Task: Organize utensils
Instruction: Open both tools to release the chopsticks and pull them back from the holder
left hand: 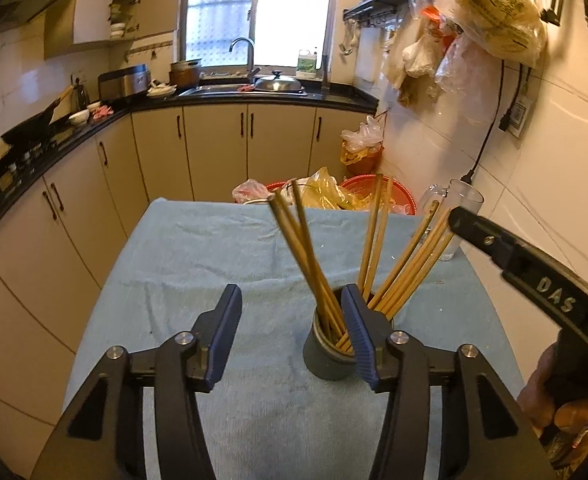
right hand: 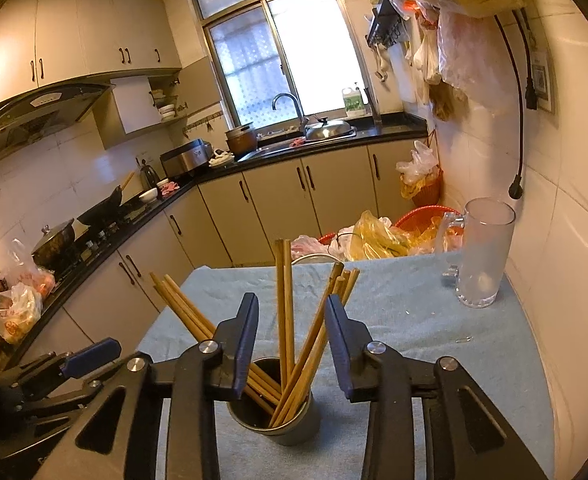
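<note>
Left gripper (left hand: 292, 330) jaws are held apart, nothing clamped; its right pad seems to sit against the cup (left hand: 328, 346) rim, hard to tell. Right gripper (right hand: 292, 346) jaws stand parted above the cup, chopsticks (right hand: 290, 344) seen between them, ungripped. Chopsticks are fanned out in the cup, on a blue cloth (left hand: 214, 248). A glass mug (right hand: 482, 252) is set well apart.

Glass mug (right hand: 482, 252) on blue cloth (right hand: 414, 320); steel lid (right hand: 328, 129) by faucet (right hand: 290, 106).
</note>
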### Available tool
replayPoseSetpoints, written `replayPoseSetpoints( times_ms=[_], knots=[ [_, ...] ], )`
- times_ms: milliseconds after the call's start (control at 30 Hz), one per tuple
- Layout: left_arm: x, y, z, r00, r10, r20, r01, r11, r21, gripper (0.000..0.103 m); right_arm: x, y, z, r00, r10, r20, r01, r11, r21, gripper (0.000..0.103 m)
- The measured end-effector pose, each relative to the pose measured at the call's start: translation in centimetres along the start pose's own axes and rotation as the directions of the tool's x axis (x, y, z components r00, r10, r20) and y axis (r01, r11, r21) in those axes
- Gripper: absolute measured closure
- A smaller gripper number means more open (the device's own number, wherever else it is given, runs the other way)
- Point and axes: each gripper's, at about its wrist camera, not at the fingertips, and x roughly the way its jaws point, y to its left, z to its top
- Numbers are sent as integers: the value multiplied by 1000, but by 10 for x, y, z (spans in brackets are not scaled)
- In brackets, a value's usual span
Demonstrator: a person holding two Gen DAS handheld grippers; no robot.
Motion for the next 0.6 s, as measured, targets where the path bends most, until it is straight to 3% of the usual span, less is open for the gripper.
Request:
replayPoseSetpoints(
  times_ms=[300, 600],
  knots=[
    [-33, 12, -18, 1000, -6, 5, 6, 998, -58, 41, -43, 12, -1, 1000, -7, 25, 7, 1000, -16, 48],
    [-82, 8, -57, 999, -3, 45, 6, 997, -73, 30, -100, 18, -29, 999, -38, 23, 39, 998, -48, 38]
  ],
)
